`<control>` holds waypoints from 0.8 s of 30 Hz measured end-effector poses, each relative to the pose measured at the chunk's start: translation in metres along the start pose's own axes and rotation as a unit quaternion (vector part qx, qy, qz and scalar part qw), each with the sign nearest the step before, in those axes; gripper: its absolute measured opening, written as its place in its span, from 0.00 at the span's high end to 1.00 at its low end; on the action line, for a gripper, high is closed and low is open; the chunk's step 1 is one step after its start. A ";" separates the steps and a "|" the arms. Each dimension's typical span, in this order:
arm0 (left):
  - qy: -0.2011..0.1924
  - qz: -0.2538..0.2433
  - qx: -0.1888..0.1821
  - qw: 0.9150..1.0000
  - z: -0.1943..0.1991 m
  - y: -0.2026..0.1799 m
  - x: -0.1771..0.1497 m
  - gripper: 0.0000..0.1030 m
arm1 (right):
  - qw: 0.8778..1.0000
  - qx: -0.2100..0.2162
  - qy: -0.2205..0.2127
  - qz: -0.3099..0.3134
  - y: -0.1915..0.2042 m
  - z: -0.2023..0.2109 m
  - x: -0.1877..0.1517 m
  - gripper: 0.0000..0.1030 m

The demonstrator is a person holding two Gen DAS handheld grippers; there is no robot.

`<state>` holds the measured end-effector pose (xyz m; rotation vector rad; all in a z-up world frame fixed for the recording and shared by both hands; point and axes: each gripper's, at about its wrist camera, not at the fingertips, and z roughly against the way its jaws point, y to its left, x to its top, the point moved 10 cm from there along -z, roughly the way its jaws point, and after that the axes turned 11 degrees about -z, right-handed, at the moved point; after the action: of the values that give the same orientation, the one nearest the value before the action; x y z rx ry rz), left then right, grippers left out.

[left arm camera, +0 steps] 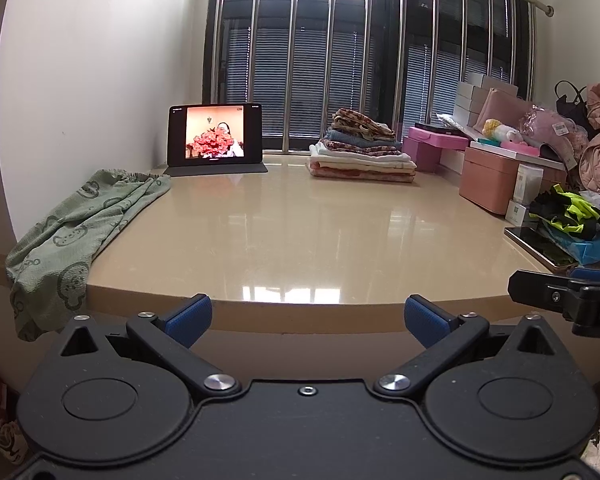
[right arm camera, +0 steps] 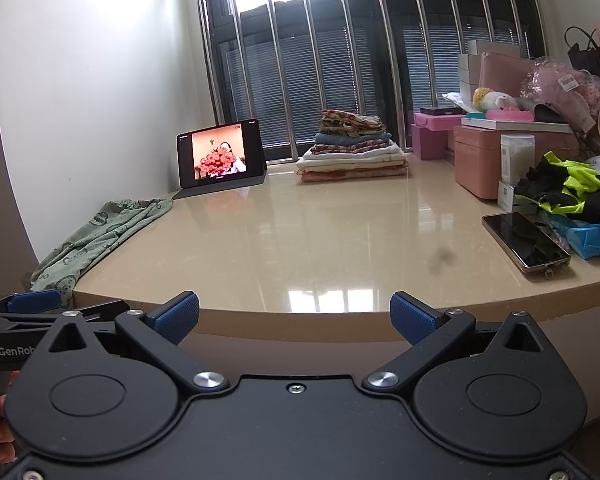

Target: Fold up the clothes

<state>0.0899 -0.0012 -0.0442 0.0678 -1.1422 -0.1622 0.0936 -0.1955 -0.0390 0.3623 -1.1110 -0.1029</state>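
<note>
Left wrist: green garment (left arm camera: 79, 232) drapes counter (left arm camera: 300, 232) edge (hand-held grippers spread).

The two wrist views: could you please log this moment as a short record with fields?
surface: glossy beige table
unfolded garment: green patterned cloth, left edge, draped over the rim
folded stack: folded clothes, far side by the window
tablet: upright, screen lit
phone: flat, right side
left gripper: open, empty
right gripper: open, empty

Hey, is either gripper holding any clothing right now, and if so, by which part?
Nothing is held. The left gripper and right gripper are both open, short of the table edge; the green garment lies untouched.
</note>
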 end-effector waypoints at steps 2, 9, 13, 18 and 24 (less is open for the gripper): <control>0.000 0.000 0.000 1.000 0.000 0.000 0.000 0.00 | 1.000 0.000 0.000 0.000 0.000 -0.001 0.000 0.00; 0.003 0.000 0.000 1.000 -0.001 0.000 -0.001 0.00 | 1.000 0.002 0.002 0.004 0.002 -0.002 -0.001 0.00; 0.004 0.000 0.000 1.000 -0.001 0.000 -0.002 0.00 | 1.000 0.001 0.002 0.003 0.001 -0.003 -0.001 0.00; 0.007 0.001 0.001 1.000 -0.002 0.001 -0.003 0.00 | 1.000 0.002 0.003 0.004 0.002 -0.005 -0.002 0.00; 0.010 0.004 -0.003 1.000 -0.005 0.002 -0.005 0.00 | 1.000 0.001 0.007 0.005 0.002 -0.008 -0.004 0.00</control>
<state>0.0928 0.0014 -0.0509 0.0590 -1.1217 -0.1584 0.0986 -0.1904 -0.0445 0.3574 -1.0981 -0.0899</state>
